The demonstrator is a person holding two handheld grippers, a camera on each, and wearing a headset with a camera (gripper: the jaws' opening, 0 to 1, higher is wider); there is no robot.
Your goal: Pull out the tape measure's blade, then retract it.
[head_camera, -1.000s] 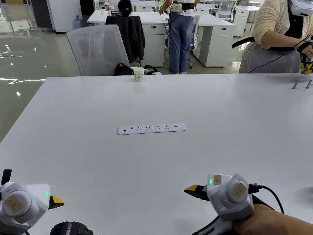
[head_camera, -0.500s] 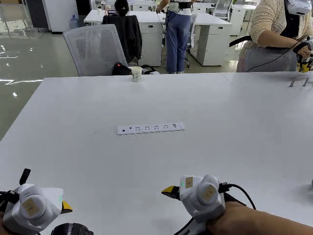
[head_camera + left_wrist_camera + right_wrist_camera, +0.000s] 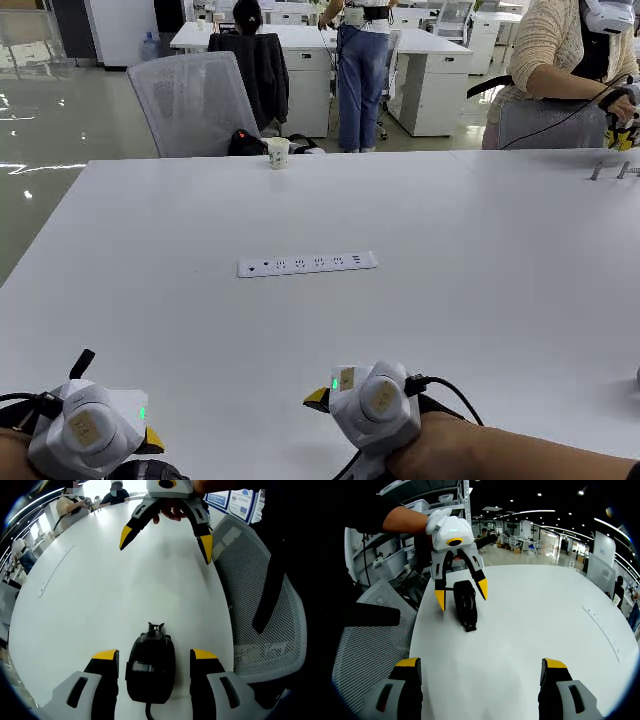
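A black tape measure lies on the white table near its front edge, its blade tip pointing towards the right gripper. My left gripper straddles the case, open, with a small gap on each side. In the right gripper view the left gripper stands over the tape measure. My right gripper is wide open and holds nothing, a short way from the case. In the head view the left gripper is at the bottom left, the right gripper at bottom centre, and the tape measure is mostly cut off.
A white power strip lies mid-table and a paper cup stands at the far edge. A grey mesh chair is behind the table, with people and desks beyond. Another mesh chair is close to the table's front edge.
The right gripper has moved left along the front of the table, closer to the left gripper. The left gripper has shifted slightly right. The tape measure stays in place.
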